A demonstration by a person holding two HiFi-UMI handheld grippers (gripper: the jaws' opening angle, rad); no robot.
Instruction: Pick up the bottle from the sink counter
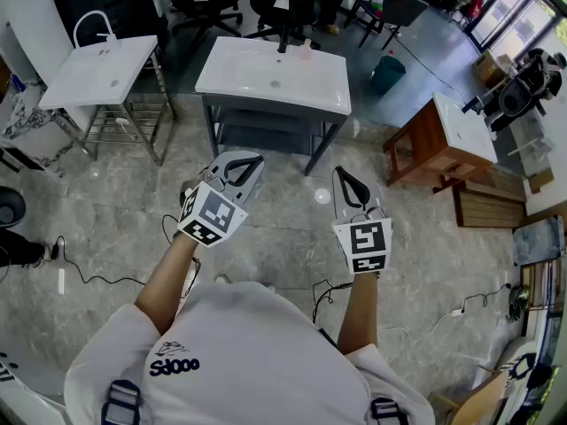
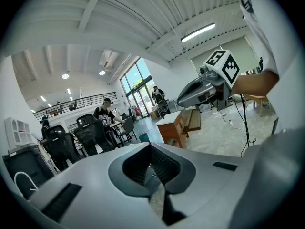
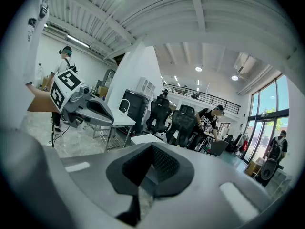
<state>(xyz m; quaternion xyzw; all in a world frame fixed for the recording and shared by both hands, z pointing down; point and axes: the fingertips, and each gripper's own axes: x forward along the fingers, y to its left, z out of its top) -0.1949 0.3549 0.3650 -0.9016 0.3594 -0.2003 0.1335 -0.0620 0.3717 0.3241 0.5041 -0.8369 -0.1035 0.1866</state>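
A small pale bottle (image 1: 306, 50) stands near the far edge of the white sink counter (image 1: 248, 85) straight ahead of me. My left gripper (image 1: 249, 161) is held over the floor in front of that counter, short of it, jaws shut with nothing between them. My right gripper (image 1: 342, 174) hovers beside it to the right, also shut and empty. In the left gripper view the closed jaws (image 2: 152, 149) point across the room and the right gripper (image 2: 209, 82) shows at the right. In the right gripper view the left gripper (image 3: 81, 104) appears at the left beyond my shut jaws (image 3: 151, 149).
A second white sink with a curved tap (image 1: 99, 67) stands on a metal frame at the left. A wooden sink stand (image 1: 443, 140) is at the right. Office chairs (image 1: 288, 3) stand behind the counter. Cables (image 1: 106, 280) trail over the grey floor.
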